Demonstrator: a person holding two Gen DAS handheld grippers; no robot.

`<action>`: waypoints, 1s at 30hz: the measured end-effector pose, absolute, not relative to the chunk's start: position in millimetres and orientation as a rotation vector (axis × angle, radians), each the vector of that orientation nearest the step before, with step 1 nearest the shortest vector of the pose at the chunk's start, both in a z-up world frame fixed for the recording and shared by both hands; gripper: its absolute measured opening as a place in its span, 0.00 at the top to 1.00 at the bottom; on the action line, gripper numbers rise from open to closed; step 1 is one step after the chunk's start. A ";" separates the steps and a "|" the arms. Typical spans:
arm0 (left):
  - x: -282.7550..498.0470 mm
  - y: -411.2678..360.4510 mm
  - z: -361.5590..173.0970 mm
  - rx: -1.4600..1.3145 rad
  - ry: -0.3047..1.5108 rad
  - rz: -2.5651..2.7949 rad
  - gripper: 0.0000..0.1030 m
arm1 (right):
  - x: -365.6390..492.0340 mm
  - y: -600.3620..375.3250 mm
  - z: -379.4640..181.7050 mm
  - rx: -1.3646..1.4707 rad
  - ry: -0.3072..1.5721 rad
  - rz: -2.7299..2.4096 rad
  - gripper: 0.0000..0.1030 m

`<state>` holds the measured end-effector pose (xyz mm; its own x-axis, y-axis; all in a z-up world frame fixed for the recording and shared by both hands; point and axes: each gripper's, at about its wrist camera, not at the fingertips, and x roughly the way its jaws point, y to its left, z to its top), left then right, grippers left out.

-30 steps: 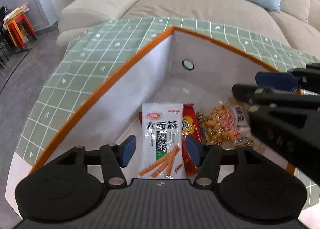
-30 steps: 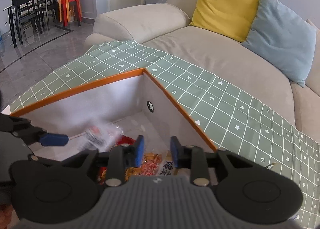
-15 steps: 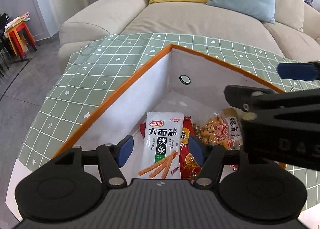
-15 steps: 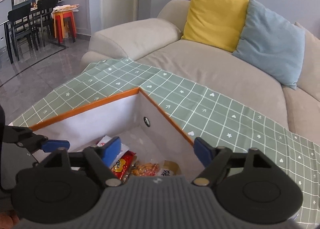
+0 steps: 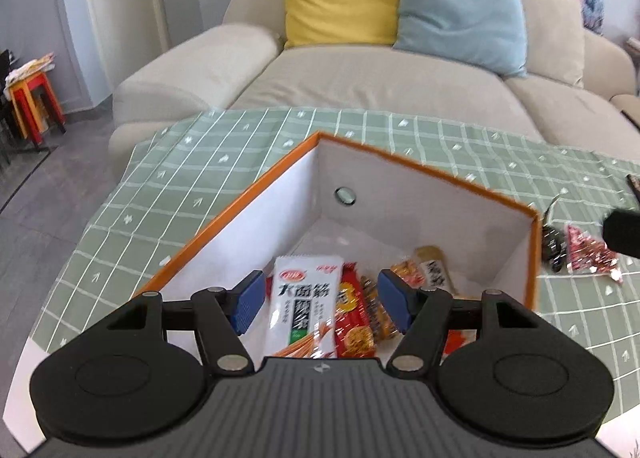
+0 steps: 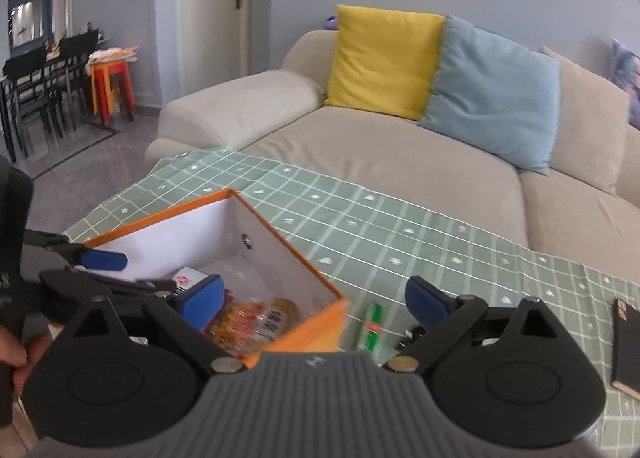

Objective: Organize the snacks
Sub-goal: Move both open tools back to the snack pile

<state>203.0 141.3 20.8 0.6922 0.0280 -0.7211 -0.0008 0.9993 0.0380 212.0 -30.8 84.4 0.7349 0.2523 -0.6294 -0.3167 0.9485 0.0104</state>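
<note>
The left gripper (image 5: 322,302) hangs over the near edge of the white-walled storage box with an orange rim (image 5: 240,201), its 2 blue-padded jaws spread wide and holding nothing. Inside the box, on the floor, lie a white snack packet with green print (image 5: 304,298), a red snack packet (image 5: 354,318) touching its right side, and a clear bag of orange-brown snacks (image 5: 416,270) further right. The right gripper (image 6: 316,298) hovers above the box's right corner, jaws spread wide and empty. On the green grid-patterned tablecloth (image 6: 400,234) just right of the box lie a small green tube (image 6: 372,324), a shiny red foil packet (image 5: 588,252) and a black notebook (image 6: 626,346).
</note>
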 end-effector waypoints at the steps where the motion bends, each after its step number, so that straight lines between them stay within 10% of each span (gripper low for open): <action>1: 200.7 139.4 23.0 0.029 0.790 0.002 0.27 | 207.5 -40.5 84.8 -0.092 0.676 0.303 0.08; 30: 160.5 0.2 3.5 0.036 0.823 -0.387 0.15 | 142.9 -185.8 1.5 -0.038 0.792 0.085 0.05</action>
<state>160.5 0.2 3.5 0.6144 -0.3223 -0.7202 0.3498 0.9294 -0.1175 142.9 -185.8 1.5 0.6995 0.0619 -0.7120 -0.0902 0.9959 -0.0020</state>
